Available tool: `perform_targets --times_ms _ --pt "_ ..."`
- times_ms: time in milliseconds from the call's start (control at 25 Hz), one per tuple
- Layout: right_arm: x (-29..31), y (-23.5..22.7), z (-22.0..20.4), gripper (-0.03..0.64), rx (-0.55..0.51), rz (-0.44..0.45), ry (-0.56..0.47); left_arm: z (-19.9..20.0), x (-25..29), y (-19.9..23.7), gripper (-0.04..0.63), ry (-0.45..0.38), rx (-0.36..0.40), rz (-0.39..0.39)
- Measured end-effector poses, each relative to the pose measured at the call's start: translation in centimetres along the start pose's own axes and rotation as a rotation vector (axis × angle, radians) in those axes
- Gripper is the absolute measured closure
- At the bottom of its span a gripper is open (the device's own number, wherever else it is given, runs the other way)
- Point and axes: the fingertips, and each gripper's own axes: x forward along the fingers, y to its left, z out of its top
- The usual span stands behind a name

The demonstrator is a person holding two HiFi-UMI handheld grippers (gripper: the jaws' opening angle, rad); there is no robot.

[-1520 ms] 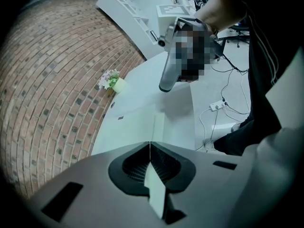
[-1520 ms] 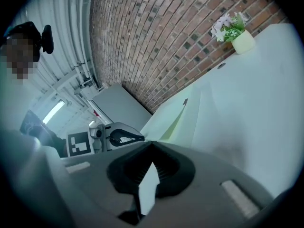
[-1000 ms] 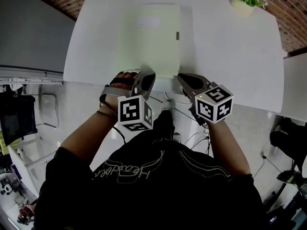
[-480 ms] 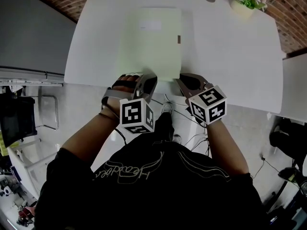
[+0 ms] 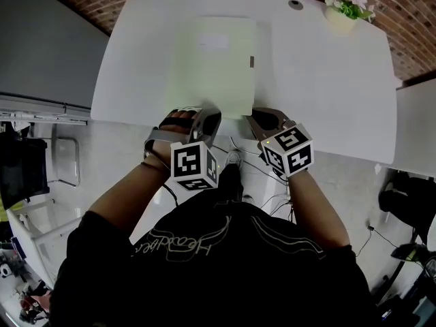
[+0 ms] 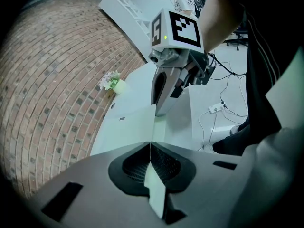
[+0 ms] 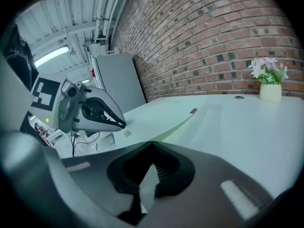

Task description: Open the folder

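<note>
A pale green folder (image 5: pixel 212 60) lies flat on the white table (image 5: pixel 320 80), its near edge at the table's front. My left gripper (image 5: pixel 208 119) sits at the folder's near-left part, shut on a thin pale edge (image 6: pixel 154 194) of it. My right gripper (image 5: pixel 254 115) is at the near-right corner, shut on the cover's corner (image 7: pixel 148 184). In the right gripper view the cover (image 7: pixel 161 120) bows up a little along its right side, with a green gap beneath. Each gripper view shows the other gripper: the right (image 6: pixel 158 112) and the left (image 7: pixel 122 124).
A small pot of flowers (image 5: pixel 344 9) stands at the table's far right corner, beside a round cable hole (image 5: pixel 294 4). A brick wall runs behind the table. A grey cabinet (image 5: pixel 41 39) stands to the left. Cables lie on the floor (image 5: pixel 259 176) below the front edge.
The right gripper has rolled, and its marker cube has shifted slightly left and towards me. The left gripper has held still on the folder's edge.
</note>
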Motion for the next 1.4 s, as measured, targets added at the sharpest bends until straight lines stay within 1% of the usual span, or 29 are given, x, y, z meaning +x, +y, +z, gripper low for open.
perform_targets --times_ms 400,760,1120,1400 --pt "0.2 0.2 -0.1 0.614 -0.082 0.003 0.06 0.0 -0.2 0.3 0.589 0.017 -0.011 0.008" --pt "0.4 0.3 -0.4 0.614 -0.092 0.008 0.101 -0.1 -0.3 0.5 0.589 0.023 -0.023 0.012" --pt "0.4 0.3 -0.5 0.614 -0.13 0.02 0.131 0.1 -0.5 0.7 0.589 0.023 -0.04 0.018" --pt "0.4 0.2 -0.6 0.614 -0.121 0.038 0.156 0.2 -0.7 1.2 0.589 0.024 -0.056 0.017"
